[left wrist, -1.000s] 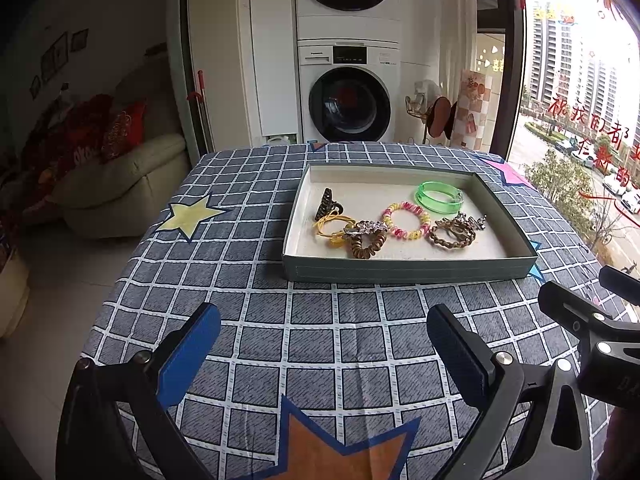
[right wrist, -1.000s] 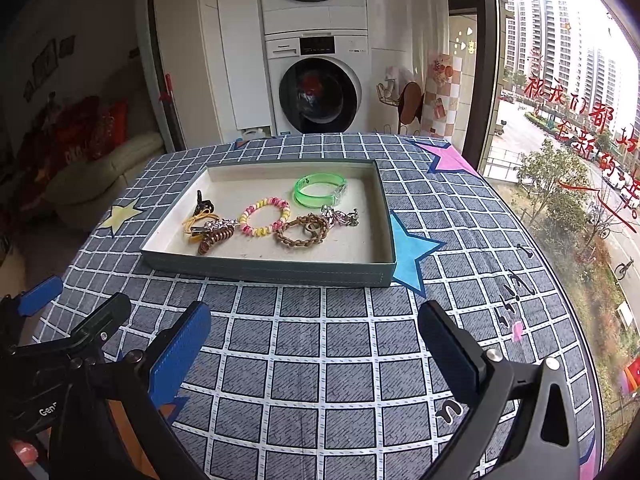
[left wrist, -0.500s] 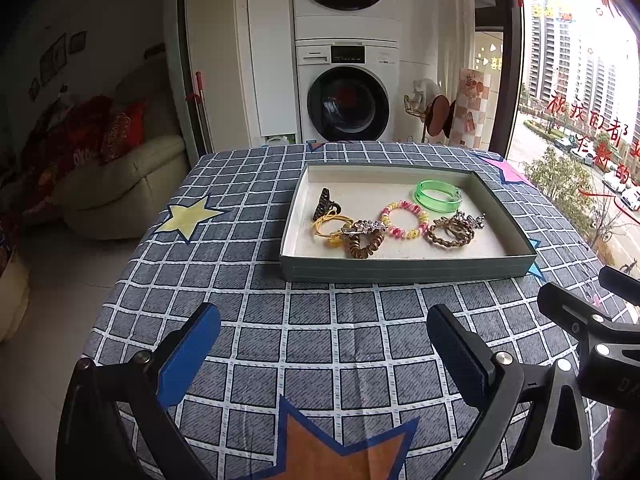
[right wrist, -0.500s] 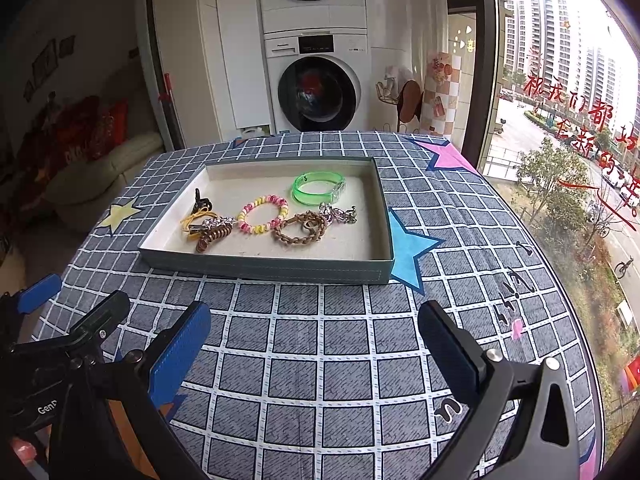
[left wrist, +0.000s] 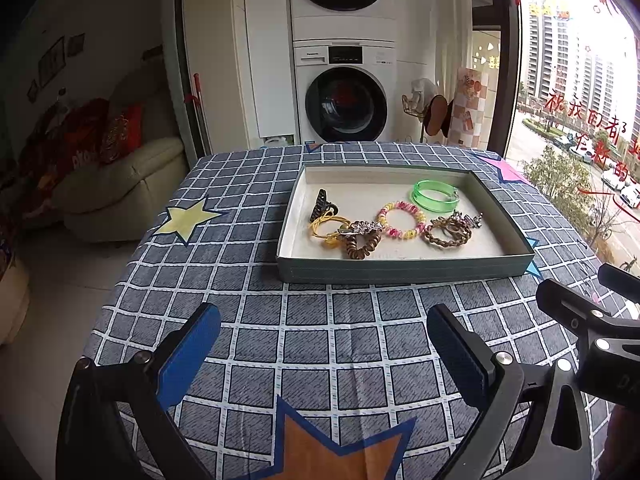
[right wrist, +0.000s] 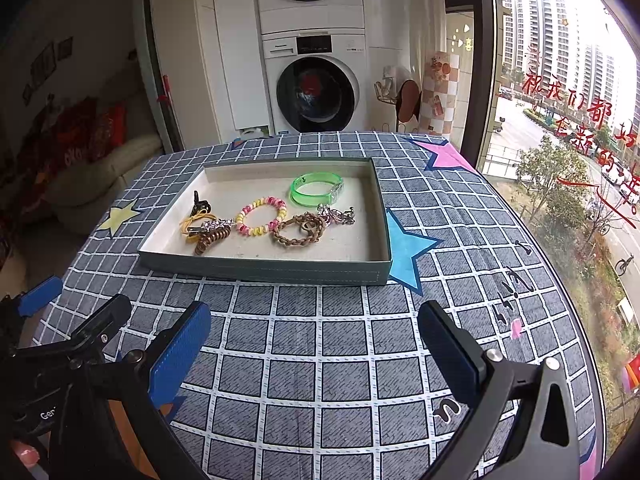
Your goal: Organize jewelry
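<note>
- The left gripper (left wrist: 322,344) is hovering over the checked tablecloth (left wrist: 304,336) on the near side of the tray, its blue-padded fingers spread wide and holding nothing.
- The right gripper (right wrist: 314,334) is hanging beside it in the same way, also spread and empty.
- All the jewelry is lying inside the shallow grey tray (right wrist: 264,270): a green bangle (right wrist: 316,188) toward the far right, a pink-and-yellow spiral band (right wrist: 262,216) in the middle, a brown braided bracelet (right wrist: 298,230) touching a silver clip (right wrist: 336,214), and on the left a yellow hair tie (left wrist: 326,226), brown coil tie (left wrist: 360,242) and dark claw clip (left wrist: 320,204) bunched together.
- This layout is fitting both pieces gathered into the tray and pieces waiting to be sorted out; the views are not settling which.
- Any pick is calling for care: the left cluster is overlapping, so closing on one piece is likely dragging its neighbours; the freestanding bangle is looking the easier grasp.
</note>
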